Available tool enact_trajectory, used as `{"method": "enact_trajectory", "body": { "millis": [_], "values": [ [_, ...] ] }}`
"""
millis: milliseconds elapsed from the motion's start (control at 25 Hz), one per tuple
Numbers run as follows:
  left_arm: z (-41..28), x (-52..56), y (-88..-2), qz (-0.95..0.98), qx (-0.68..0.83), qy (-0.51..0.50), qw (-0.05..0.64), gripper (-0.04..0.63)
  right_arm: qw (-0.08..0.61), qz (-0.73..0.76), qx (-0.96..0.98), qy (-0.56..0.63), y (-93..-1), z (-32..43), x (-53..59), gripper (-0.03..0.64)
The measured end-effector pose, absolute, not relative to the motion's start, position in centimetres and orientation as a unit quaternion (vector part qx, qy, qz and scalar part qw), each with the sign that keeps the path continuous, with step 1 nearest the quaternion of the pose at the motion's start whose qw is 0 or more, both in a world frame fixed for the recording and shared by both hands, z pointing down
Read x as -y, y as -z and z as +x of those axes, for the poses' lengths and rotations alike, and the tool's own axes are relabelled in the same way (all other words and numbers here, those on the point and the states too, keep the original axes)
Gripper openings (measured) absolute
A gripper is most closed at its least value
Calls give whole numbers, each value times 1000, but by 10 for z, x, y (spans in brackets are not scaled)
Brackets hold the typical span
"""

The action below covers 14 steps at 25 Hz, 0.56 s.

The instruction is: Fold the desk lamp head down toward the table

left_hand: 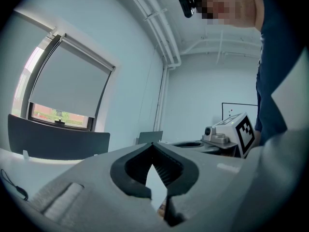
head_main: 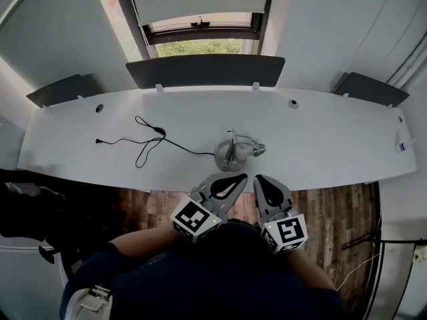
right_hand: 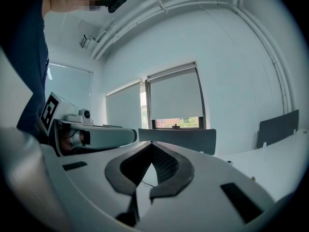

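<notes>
A small silver desk lamp (head_main: pixel 231 153) stands on a round base near the front edge of the white table (head_main: pixel 320 139), its thin arm and head leaning to the right. Its black cable (head_main: pixel 143 143) trails off to the left and ends in a loose plug. My left gripper (head_main: pixel 241 177) and right gripper (head_main: pixel 261 178) hover side by side just in front of the table edge, short of the lamp and touching nothing. Both are shut with nothing between the jaws. In its own view the left gripper (left_hand: pixel 153 145) points across the table; the right gripper (right_hand: pixel 152 143) does the same.
Dark divider panels (head_main: pixel 205 69) line the back of the table under a window with a drawn blind. A small bottle (head_main: pixel 401 146) sits at the far right edge. Wooden floor (head_main: pixel 333 212) shows below the table front.
</notes>
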<state>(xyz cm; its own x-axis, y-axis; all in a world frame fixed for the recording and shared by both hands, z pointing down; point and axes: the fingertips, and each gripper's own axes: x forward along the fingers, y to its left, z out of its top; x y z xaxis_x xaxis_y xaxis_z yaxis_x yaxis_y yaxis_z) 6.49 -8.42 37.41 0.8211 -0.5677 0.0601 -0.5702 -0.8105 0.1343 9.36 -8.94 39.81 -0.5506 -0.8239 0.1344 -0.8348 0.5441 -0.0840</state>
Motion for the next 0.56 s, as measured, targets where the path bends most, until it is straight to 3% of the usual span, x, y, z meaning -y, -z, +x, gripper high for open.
{"method": "enact_trajectory", "body": {
  "millis": [560],
  "values": [
    [66, 76, -378, 955, 289, -27, 61, 6, 35, 475, 876, -77, -396, 97, 84, 9]
  ]
}}
